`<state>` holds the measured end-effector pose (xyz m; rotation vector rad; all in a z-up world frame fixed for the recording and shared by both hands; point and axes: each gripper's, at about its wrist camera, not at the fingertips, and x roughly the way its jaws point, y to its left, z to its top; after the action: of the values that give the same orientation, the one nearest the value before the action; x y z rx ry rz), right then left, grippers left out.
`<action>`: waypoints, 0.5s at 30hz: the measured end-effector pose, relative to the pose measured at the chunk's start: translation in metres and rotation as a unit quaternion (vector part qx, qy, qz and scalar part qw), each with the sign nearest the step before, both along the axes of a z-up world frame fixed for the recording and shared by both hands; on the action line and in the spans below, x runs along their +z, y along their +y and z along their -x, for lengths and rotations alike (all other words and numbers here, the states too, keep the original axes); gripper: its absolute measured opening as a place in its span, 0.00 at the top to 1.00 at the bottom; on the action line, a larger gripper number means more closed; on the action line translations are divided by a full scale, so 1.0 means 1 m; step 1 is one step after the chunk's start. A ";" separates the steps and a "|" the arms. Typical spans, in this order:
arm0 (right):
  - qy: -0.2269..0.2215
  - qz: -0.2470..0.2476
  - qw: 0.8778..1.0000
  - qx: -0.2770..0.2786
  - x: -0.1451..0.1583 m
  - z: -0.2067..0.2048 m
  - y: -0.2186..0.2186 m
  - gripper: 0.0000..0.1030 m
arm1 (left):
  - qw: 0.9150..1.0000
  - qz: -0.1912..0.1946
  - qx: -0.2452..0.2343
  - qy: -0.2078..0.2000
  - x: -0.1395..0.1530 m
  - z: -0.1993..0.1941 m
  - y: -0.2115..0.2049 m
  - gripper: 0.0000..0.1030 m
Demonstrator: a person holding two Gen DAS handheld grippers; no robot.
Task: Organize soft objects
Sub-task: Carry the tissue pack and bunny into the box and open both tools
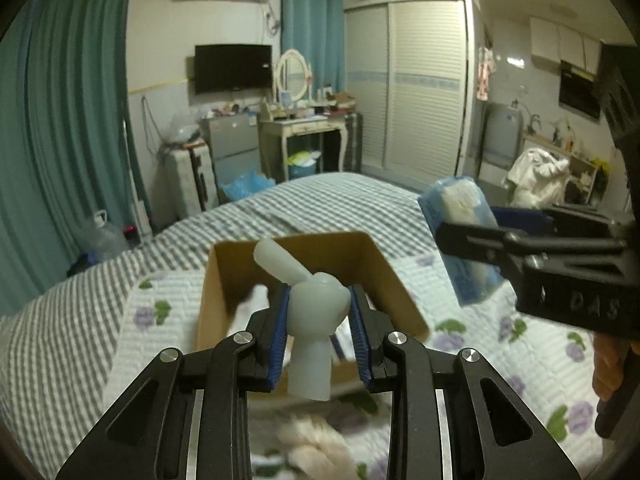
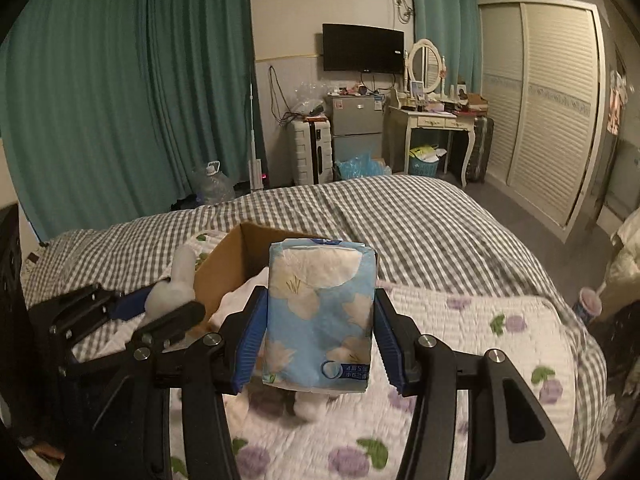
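My left gripper [image 1: 318,312] is shut on a pale grey soft toy [image 1: 314,320] with a long ear, held just above the near edge of an open cardboard box [image 1: 384,272] on the bed. The toy also shows in the right wrist view [image 2: 170,286]. My right gripper [image 2: 320,320] is shut on a blue flowered tissue pack [image 2: 320,316], held above the bed to the right of the box [image 2: 224,268]. The pack shows in the left wrist view [image 1: 460,236]. Something white [image 1: 250,306] lies inside the box.
The bed has a grey checked cover [image 2: 400,216] and a white floral quilt [image 2: 480,320]. A fluffy cream object [image 1: 316,448] lies on the quilt below my left gripper. Teal curtains, a suitcase, a small fridge, a dressing table and a wardrobe stand beyond the bed.
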<state>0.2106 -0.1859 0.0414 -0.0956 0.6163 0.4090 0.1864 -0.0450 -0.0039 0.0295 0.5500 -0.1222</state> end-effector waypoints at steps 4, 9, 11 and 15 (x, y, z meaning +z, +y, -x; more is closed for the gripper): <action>0.012 -0.002 1.000 0.004 -0.015 -0.033 0.010 0.50 | 1.000 -0.004 0.001 0.007 -0.014 -0.030 0.010 0.73; 0.020 0.006 1.000 -0.003 -0.037 -0.076 0.023 0.50 | 1.000 -0.014 0.010 0.026 -0.040 -0.067 0.023 0.73; 0.033 0.001 0.999 -0.007 -0.050 -0.094 0.025 0.50 | 0.999 -0.019 0.010 0.031 -0.048 -0.075 0.025 0.73; 0.048 0.008 0.999 -0.006 -0.074 -0.117 0.031 0.50 | 0.999 -0.036 0.012 0.033 -0.063 -0.087 0.026 0.72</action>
<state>0.3281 -0.1552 -0.0331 -0.0867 0.7145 0.3980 0.2732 -0.0185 -0.0672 0.0902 0.6207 -0.0805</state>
